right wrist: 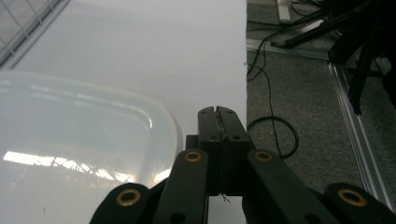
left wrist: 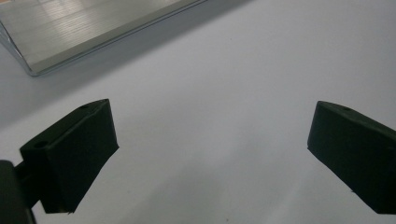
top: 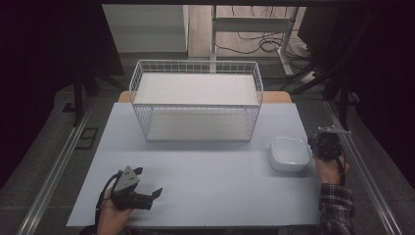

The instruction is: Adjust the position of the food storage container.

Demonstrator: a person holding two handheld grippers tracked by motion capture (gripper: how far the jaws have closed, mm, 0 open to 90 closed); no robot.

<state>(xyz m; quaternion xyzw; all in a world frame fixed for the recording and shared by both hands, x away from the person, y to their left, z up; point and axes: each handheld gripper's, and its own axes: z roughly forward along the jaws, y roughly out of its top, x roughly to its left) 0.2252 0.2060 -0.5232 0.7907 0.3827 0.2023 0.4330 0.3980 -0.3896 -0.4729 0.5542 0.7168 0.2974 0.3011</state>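
Note:
A white square dish (top: 289, 152) sits on the pale table near its right edge. My right gripper (top: 324, 144) hovers just right of the dish. In the right gripper view its jaws are pressed together with nothing between them (right wrist: 217, 116), and the dish's rounded rim (right wrist: 88, 140) lies close on their left. My left gripper (top: 148, 182) rests low at the front left of the table. Its jaws stand wide apart (left wrist: 212, 140) over bare table surface, holding nothing.
A white wire basket (top: 195, 100) with two shelves stands at the back middle of the table (top: 205, 181). Its metal base edge (left wrist: 93, 32) appears in the left gripper view. Cables (right wrist: 275, 135) lie on the grey floor beyond the table's right edge.

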